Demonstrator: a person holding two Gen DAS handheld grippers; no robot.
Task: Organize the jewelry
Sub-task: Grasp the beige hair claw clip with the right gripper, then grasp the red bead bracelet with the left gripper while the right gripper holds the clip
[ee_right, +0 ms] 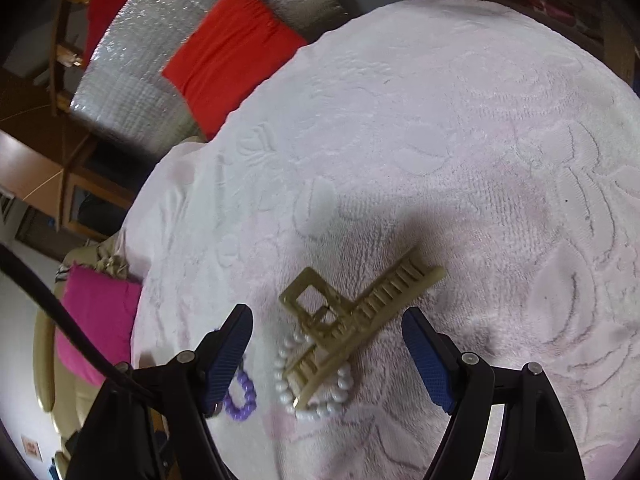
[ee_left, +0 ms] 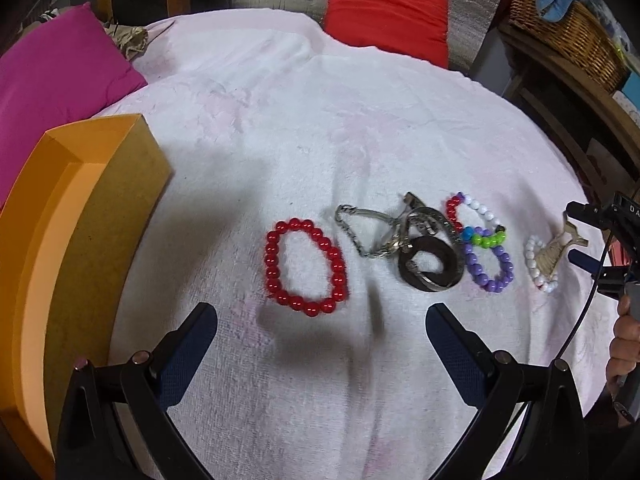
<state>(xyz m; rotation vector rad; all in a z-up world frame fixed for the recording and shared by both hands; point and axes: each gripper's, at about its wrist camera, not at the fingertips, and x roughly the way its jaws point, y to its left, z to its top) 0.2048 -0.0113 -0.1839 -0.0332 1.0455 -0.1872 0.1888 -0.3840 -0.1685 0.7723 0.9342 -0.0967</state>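
Observation:
Jewelry lies in a row on the white towel (ee_left: pixel 320 120). A red bead bracelet (ee_left: pixel 305 266) is just ahead of my open, empty left gripper (ee_left: pixel 322 324). Right of it lie a silver chain (ee_left: pixel 366 232), dark metal bangles (ee_left: pixel 430 256), a multicolour bead bracelet (ee_left: pixel 474 216), a purple bead bracelet (ee_left: pixel 490 266) and a white bead bracelet (ee_left: pixel 538 264) under a gold hair claw clip (ee_left: pixel 560 250). My right gripper (ee_right: pixel 328 334) is open and empty, straddling the claw clip (ee_right: pixel 352 320) above the white bracelet (ee_right: pixel 316 384). The purple bracelet (ee_right: pixel 242 396) sits by its left finger.
An open orange cardboard box (ee_left: pixel 80 240) stands at the left of the towel. A magenta cushion (ee_left: pixel 52 76) and a red cushion (ee_left: pixel 386 14) lie at the back. A wicker basket (ee_left: pixel 568 28) sits on a wooden shelf at the right.

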